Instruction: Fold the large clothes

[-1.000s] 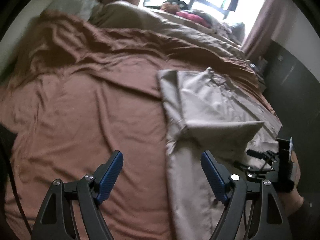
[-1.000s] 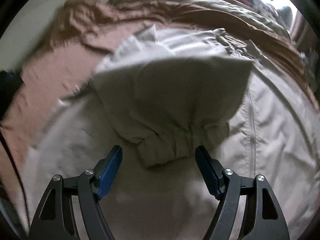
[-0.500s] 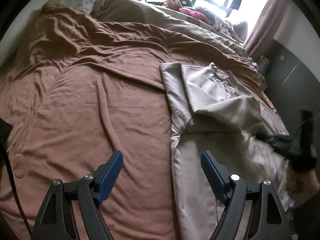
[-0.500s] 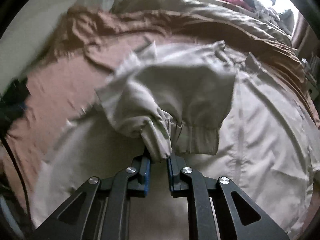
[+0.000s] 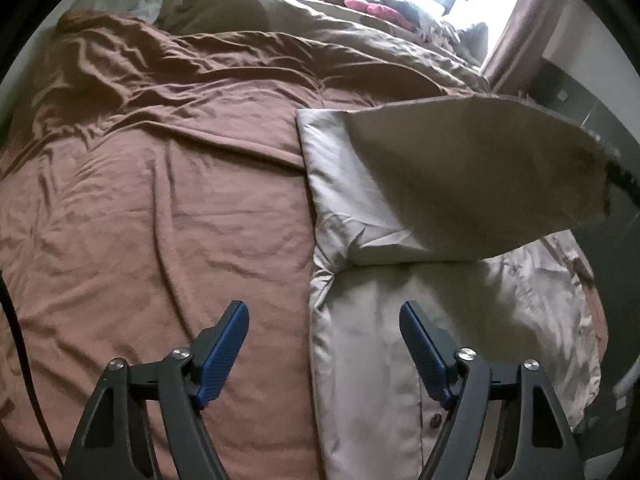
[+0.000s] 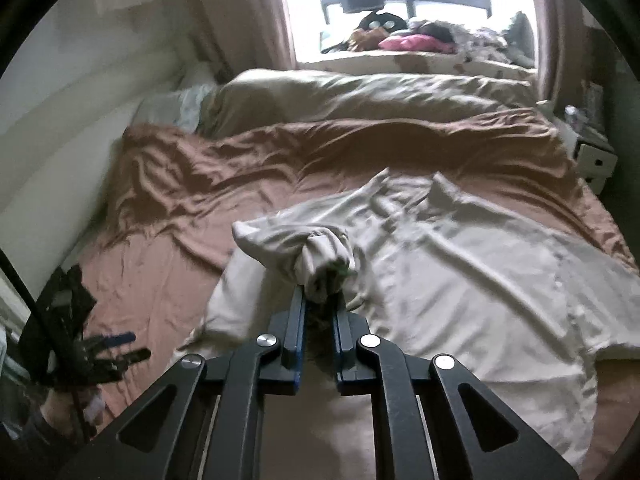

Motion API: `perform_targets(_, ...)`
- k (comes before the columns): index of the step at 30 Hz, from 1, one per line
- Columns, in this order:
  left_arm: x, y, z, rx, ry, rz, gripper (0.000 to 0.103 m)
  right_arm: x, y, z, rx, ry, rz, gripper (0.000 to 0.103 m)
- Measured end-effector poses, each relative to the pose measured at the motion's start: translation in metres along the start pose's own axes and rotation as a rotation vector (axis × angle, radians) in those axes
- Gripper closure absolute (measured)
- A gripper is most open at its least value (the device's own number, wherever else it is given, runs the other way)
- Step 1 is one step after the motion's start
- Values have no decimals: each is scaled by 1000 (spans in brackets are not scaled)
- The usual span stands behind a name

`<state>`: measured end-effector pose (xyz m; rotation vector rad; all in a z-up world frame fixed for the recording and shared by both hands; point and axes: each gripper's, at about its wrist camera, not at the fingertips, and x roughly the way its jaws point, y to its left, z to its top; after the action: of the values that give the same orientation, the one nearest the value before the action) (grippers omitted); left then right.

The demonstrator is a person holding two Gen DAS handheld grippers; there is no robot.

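Note:
A large beige button shirt (image 6: 460, 280) lies flat on the brown bedcover (image 5: 160, 220), toward the bed's right side. My right gripper (image 6: 320, 300) is shut on the gathered sleeve cuff (image 6: 324, 264) and holds it up above the shirt's body. From the left wrist, that raised sleeve (image 5: 480, 176) hangs as a wide flap over the shirt (image 5: 360, 340). My left gripper (image 5: 322, 312) hovers over the shirt's left edge near the hem. Its jaws are wide and closing, and they press on nothing. The left gripper (image 6: 108, 348) also shows at the lower left of the right wrist view.
A beige duvet (image 6: 360, 92) is bunched across the head of the bed, with a pillow (image 6: 172, 108) by the left wall. Clothes and toys (image 6: 408, 42) lie on the window sill. A white nightstand (image 6: 592, 164) stands at the right. A dark cable (image 5: 16, 340) runs down the left.
My right gripper closed on the sleeve cuff and lifted it high above the shirt. The left gripper sank slightly toward the shirt's left edge.

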<state>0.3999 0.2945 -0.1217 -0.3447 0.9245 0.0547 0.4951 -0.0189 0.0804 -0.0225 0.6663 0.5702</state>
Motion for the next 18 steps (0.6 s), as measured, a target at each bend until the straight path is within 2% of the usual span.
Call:
perform_targets(3,13,-8,3,31,24,18,31,-2,-18,-2,30,-20,-51,102)
perform_targets(8,39,-10,9,44,67,50,49,17,-40,-17,89,3,-82,103)
perform_targets(15,66,-12,14,57,105,83,51,55,-85,-39,213,46,-135,102)
perform_targets(18,75,-13,15,73,121,93,51,70,-116,-50,294,65,-148,102)
